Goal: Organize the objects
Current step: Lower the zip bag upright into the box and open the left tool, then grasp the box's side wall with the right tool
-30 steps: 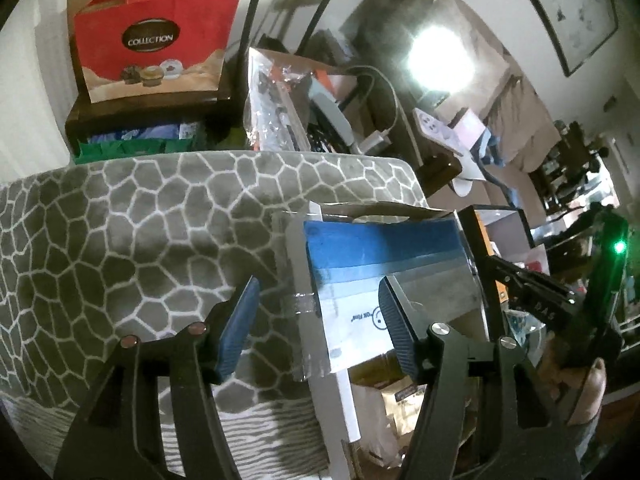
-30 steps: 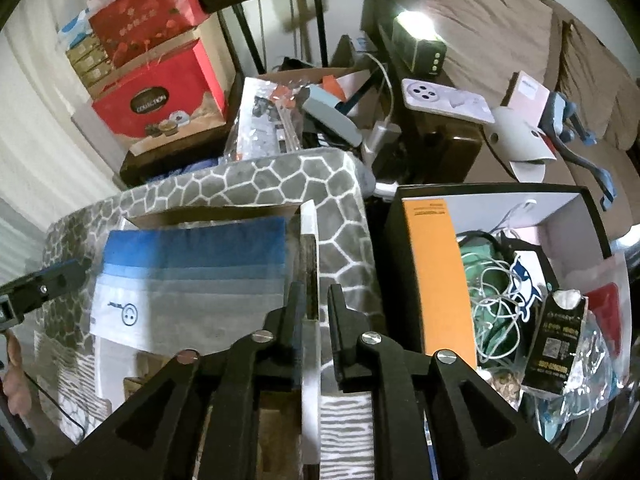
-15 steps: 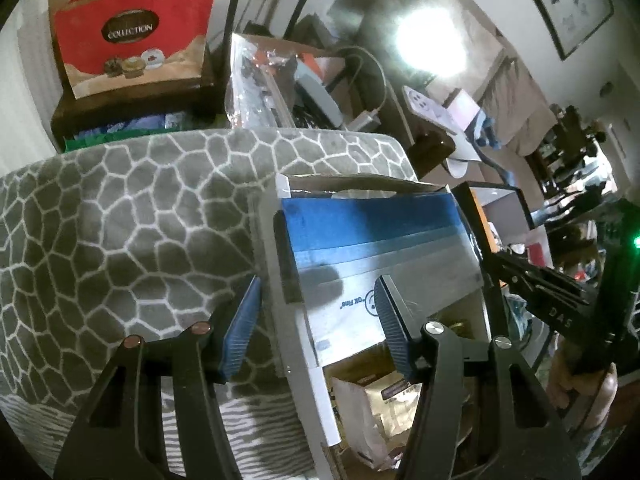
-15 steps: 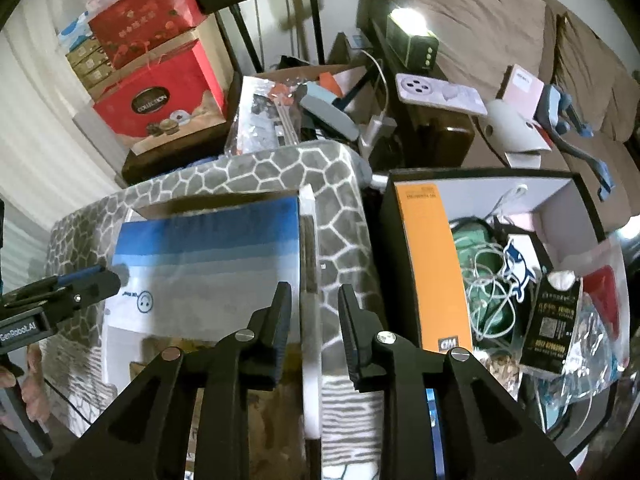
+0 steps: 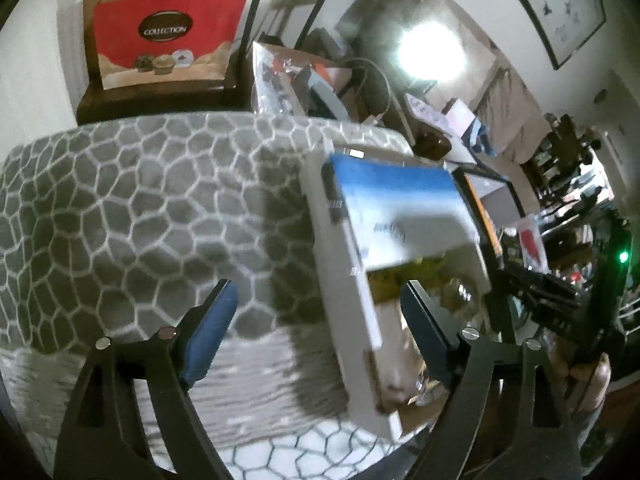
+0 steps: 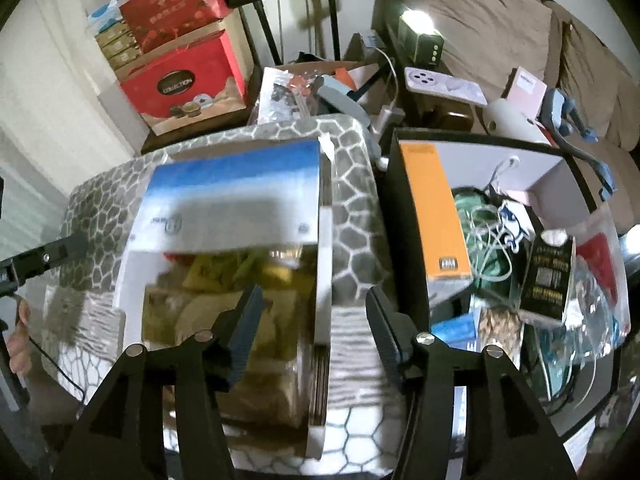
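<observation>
A blue-and-white flat package (image 6: 236, 204) lies across the far end of an open white cardboard box (image 6: 324, 280) that holds yellow and tan packets. The box sits on a grey honeycomb-patterned cushion (image 5: 132, 208). The package also shows in the left wrist view (image 5: 396, 216), on the same box (image 5: 348, 292). My right gripper (image 6: 314, 322) is open and empty, its jaws on either side of the box's right wall. My left gripper (image 5: 316, 328) is open and empty above the box's left wall. The right gripper shows in the left wrist view (image 5: 536, 292).
A black box (image 6: 500, 240) to the right holds an orange carton, cables and packets. A red "Collection" gift box (image 6: 188, 84) stands behind on a dark shelf. Clutter, a phone (image 6: 444, 86) and a lit lamp (image 6: 420, 28) lie beyond the cushion.
My right gripper has opened and let go of the box's right wall. The left gripper has pulled back from the package and spread wider. The package now rests on the box's far end.
</observation>
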Motion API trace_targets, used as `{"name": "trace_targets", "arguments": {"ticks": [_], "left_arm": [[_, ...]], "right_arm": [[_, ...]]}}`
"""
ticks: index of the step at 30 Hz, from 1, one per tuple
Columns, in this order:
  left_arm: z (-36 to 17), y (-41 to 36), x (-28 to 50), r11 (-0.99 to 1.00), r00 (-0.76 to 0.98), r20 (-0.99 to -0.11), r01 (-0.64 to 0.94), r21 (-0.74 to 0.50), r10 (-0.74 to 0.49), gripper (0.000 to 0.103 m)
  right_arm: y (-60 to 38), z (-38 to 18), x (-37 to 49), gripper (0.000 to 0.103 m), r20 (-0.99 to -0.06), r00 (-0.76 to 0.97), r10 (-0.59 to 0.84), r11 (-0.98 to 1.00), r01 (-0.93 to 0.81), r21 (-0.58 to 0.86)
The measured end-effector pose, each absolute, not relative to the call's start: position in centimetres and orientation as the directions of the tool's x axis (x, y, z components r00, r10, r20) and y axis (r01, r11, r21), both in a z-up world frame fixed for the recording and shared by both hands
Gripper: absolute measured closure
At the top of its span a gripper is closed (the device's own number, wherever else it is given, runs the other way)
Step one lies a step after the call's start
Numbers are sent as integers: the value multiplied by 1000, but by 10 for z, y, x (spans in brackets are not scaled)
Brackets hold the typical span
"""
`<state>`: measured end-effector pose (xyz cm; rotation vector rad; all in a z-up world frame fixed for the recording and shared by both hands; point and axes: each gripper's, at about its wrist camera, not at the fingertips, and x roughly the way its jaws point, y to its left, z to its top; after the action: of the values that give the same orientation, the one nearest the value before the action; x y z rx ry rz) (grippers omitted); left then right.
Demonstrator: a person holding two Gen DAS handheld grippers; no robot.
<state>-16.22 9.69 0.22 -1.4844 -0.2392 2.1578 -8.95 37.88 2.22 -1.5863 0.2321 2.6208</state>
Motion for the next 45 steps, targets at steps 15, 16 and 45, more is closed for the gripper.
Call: {"name": "trace_targets", "arguments": {"ticks": [15,16,45], "left_arm": [[7,82,-101,-911,-435,-812,-312,-270,389,7],[9,81,-97,-915,-453,-806,-307,-261,381,7],[26,62,-58,-942,-599,-731,-266,-204,327,0]], "right_arm": [[375,9,-54,46,-852,-523,25,-978,-188,86],[373,9,-50,46,-844,-536,31,-978,-188,84],[326,17,-9,30,-765,-637,98,-980,-196,38]]}}
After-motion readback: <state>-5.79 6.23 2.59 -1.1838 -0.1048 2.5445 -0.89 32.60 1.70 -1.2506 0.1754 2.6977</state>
